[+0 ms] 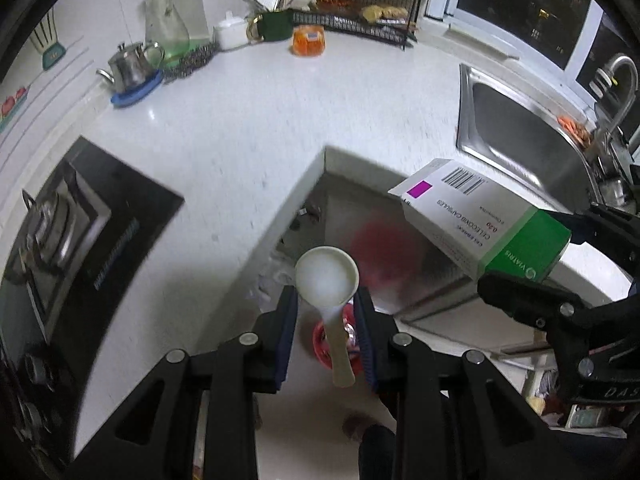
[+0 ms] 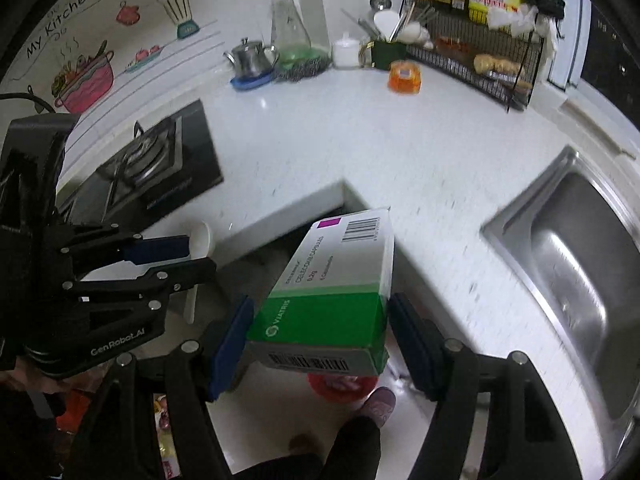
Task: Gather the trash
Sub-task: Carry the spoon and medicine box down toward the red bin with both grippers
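Left wrist: spoon (image 1: pixel 326 276) btwn left tool (image 1: pixel 326 320) pads.

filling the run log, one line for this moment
left claw: holds spoon | right claw: holds box | both over red bin

The left gripper (image 1: pixel 326 320) points forward and slightly down, its 2 blue-padded fingers (image 1: pixel 289 336) closed in on a thin handle that stands between them, apparently pinched. The right gripper (image 2: pixel 320 340) sits just beside it on the right, at about the same height, its 2 fingers (image 2: pixel 230 344) spread wide and pressed against both sides of a box.
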